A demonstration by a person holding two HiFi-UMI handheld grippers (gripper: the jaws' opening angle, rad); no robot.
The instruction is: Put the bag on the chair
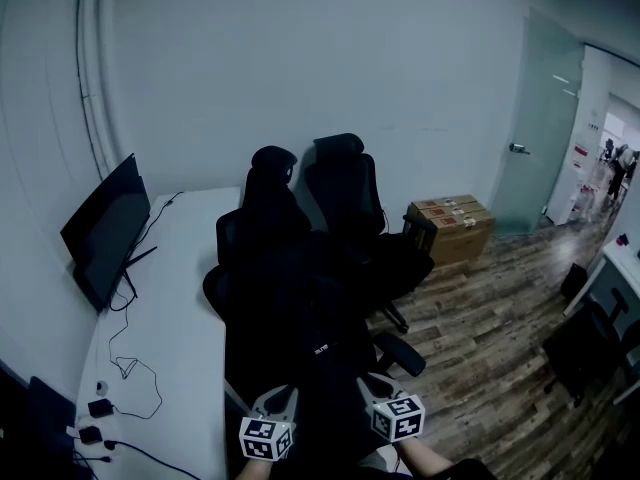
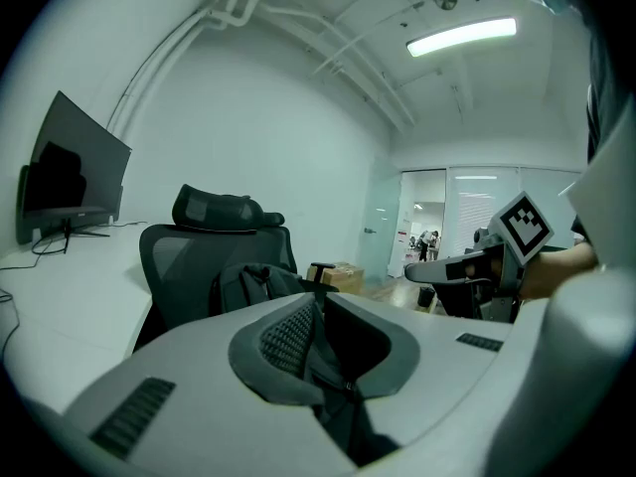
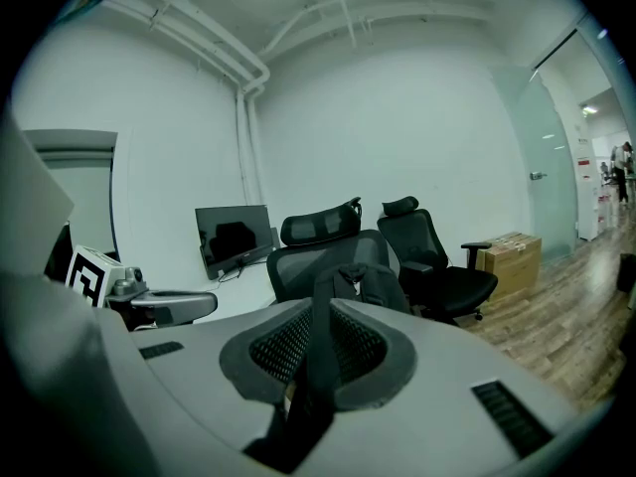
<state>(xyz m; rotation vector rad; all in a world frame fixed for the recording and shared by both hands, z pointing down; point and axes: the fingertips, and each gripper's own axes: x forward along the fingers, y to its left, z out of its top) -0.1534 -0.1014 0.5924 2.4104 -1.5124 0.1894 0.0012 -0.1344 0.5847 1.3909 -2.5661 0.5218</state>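
Note:
A black backpack (image 1: 305, 343) hangs low in the middle of the head view, just in front of the nearer black office chair (image 1: 265, 218). I cannot tell if it rests on the seat. My left gripper (image 1: 272, 408) is shut on a dark strap of the bag (image 2: 338, 386). My right gripper (image 1: 385, 398) is shut on another black strap (image 3: 318, 356). In the left gripper view the bag's body (image 2: 253, 284) sits ahead of the jaws, against the chair's mesh back (image 2: 179, 256). The right gripper view shows the bag (image 3: 368, 284) before the chair (image 3: 318, 229).
A second black chair (image 1: 345, 183) stands behind the first. A white desk (image 1: 180, 308) at left carries a monitor (image 1: 105, 228) and cables. Cardboard boxes (image 1: 452, 226) lie by a glass door (image 1: 540, 128). More dark chairs (image 1: 585, 343) stand at the right on the wood floor.

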